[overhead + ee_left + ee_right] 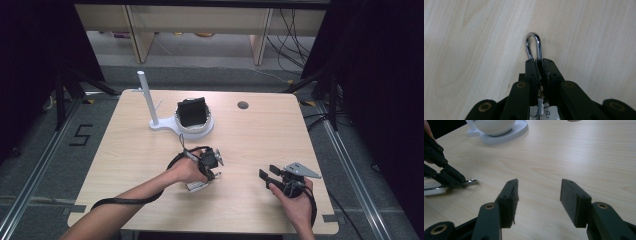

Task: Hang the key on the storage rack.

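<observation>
Presently, high view: left gripper (212, 161) low on table (125, 145), right gripper (266, 178) apart beside it
Left gripper view: jaws clamped on padlock shackle (534, 46); keep the squeeze firm, lift straight
Right gripper view: jaws spread, empty; padlock (471, 181) lies left; approach level, unhurried

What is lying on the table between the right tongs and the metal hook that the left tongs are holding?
Nothing: in the right gripper view, bare table separates the open right tongs from the metal hook clamped by the left tongs.

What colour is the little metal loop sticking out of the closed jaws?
Shiny silver, like chrome; the metal loop shows best in the left gripper view.
</observation>
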`<state>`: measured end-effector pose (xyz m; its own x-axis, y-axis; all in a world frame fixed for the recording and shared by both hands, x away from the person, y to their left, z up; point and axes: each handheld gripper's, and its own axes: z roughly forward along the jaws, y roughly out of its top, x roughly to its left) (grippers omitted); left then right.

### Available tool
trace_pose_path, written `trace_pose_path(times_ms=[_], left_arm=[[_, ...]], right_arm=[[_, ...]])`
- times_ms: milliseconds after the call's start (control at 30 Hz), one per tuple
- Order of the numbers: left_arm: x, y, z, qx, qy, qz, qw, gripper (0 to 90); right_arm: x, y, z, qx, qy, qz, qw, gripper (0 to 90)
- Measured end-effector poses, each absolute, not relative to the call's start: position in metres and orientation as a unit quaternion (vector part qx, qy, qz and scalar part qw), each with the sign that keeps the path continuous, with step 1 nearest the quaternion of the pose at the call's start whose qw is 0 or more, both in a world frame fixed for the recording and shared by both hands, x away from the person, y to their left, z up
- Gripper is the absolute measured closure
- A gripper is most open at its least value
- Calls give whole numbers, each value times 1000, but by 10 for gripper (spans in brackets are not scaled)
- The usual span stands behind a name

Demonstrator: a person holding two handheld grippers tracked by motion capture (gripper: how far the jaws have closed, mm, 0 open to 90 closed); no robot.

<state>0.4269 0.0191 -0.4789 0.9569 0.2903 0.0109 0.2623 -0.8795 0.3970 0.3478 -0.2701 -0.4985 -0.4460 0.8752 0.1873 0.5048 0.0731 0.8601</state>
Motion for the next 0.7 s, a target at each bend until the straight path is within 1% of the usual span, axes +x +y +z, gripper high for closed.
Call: trace_pose_path(times_ms=[67,100,200,333,433,500,567,700], left_arm=[[426,21,-480,967,145,39,207,831],[426,22,-480,965,151,38,209,831],[427,23,-480,964,159,31,210,830],[430,23,-481,958,188,19,218,827],[431,24,-482,954,201,21,221,825],[431,24,-482,952,204,26,226,829],[429,24,-482,952,196,51,230,831],[427,26,-483,947,198,61,247,833]], right_arm=[[349,-270,-500,482,708,478,193,495],[348,-267,-500,494,700,483,178,495],[347,-267,-499,497,702,479,176,495],[347,-266,-499,497,702,479,174,492],[347,-266,-499,496,703,480,174,491],[346,-266,-500,496,701,483,172,490],[346,-266,-500,494,700,486,171,489],[346,-267,-499,494,701,484,172,489]])
